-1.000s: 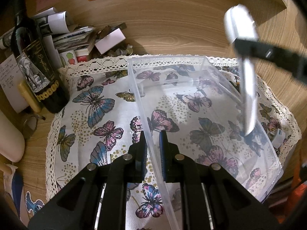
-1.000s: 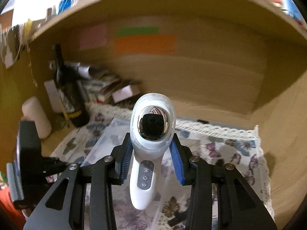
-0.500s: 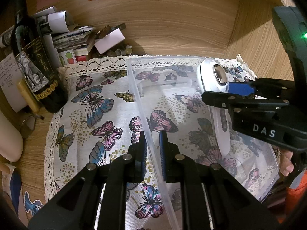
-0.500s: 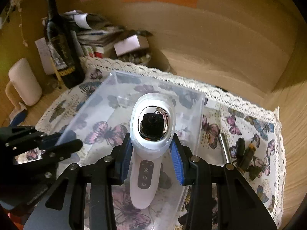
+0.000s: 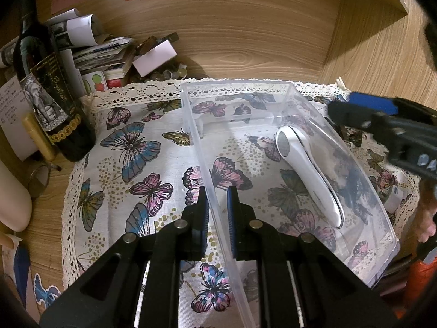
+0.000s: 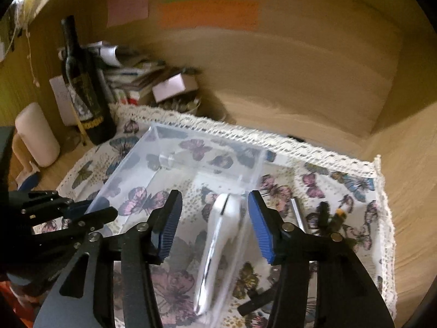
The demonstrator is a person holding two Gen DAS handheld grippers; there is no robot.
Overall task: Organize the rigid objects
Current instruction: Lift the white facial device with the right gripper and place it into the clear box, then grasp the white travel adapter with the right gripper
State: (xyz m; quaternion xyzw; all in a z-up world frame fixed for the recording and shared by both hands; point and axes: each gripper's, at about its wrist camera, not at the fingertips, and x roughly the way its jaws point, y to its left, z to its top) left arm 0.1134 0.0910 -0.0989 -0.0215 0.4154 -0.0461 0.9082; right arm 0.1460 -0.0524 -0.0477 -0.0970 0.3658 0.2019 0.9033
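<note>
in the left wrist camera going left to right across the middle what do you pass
Wine bottle → butterfly cloth → near wall of the clear plastic box, pinched by the left gripper → white handheld device inside the box → right gripper.

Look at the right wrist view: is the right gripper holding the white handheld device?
No: the right gripper is open, its blue pads apart, and the white handheld device lies loose inside the clear plastic box.

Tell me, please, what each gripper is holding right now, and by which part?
The left gripper pinches the clear plastic bin by its left side wall. The right gripper is open, holding nothing; the white handheld device lies inside the bin.
</note>
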